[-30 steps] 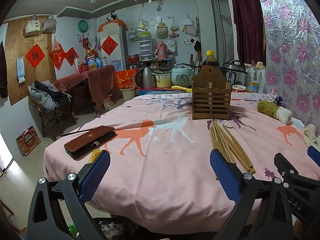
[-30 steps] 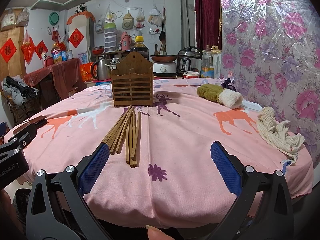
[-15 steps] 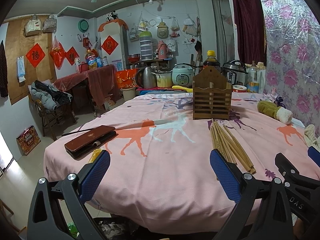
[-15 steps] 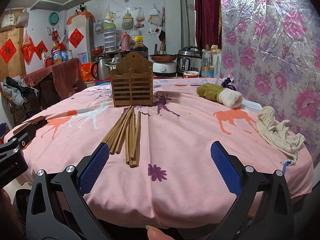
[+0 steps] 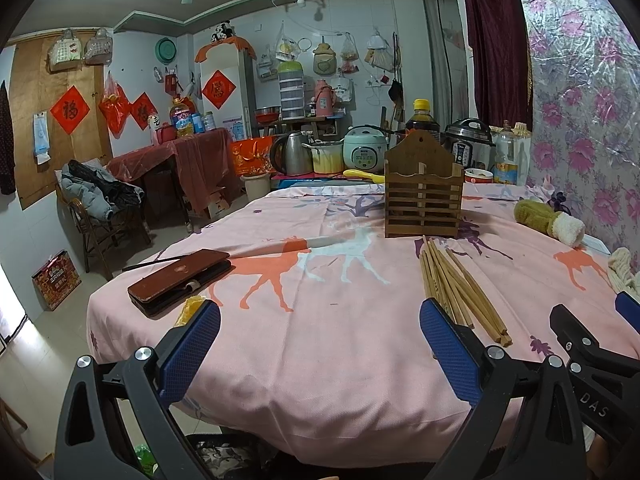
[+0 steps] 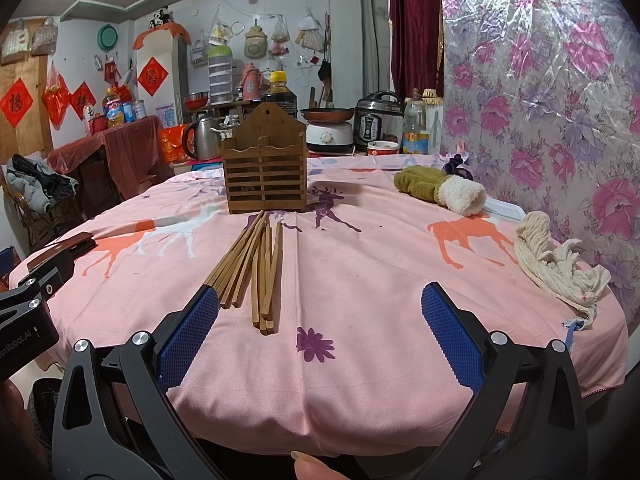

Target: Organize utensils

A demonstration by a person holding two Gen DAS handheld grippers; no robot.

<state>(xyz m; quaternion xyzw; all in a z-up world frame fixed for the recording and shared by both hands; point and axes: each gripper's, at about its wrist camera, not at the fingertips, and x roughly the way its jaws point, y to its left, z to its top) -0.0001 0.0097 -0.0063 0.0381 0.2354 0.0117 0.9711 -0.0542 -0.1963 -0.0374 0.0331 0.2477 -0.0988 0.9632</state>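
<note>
Tabletop (image 6: 360,280) under a pink cloth, bearing a wooden holder (image 6: 265,172), loose chopsticks (image 6: 256,268) before it, a phone case (image 5: 180,280), a mitt (image 6: 440,188) and a rag (image 6: 556,268).

We cannot see inside the wooden holder (image 6: 265,179); its slats hide whatever it holds. The left tongs (image 5: 320,350) cover the near ends of some chopsticks (image 5: 460,284). The picture's edge cuts off the string mop head (image 5: 622,266) in the left view.

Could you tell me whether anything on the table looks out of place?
Yes: the chopsticks lie loose and fanned out on the tablecloth, in front of the wooden holder rather than standing in it.
</note>
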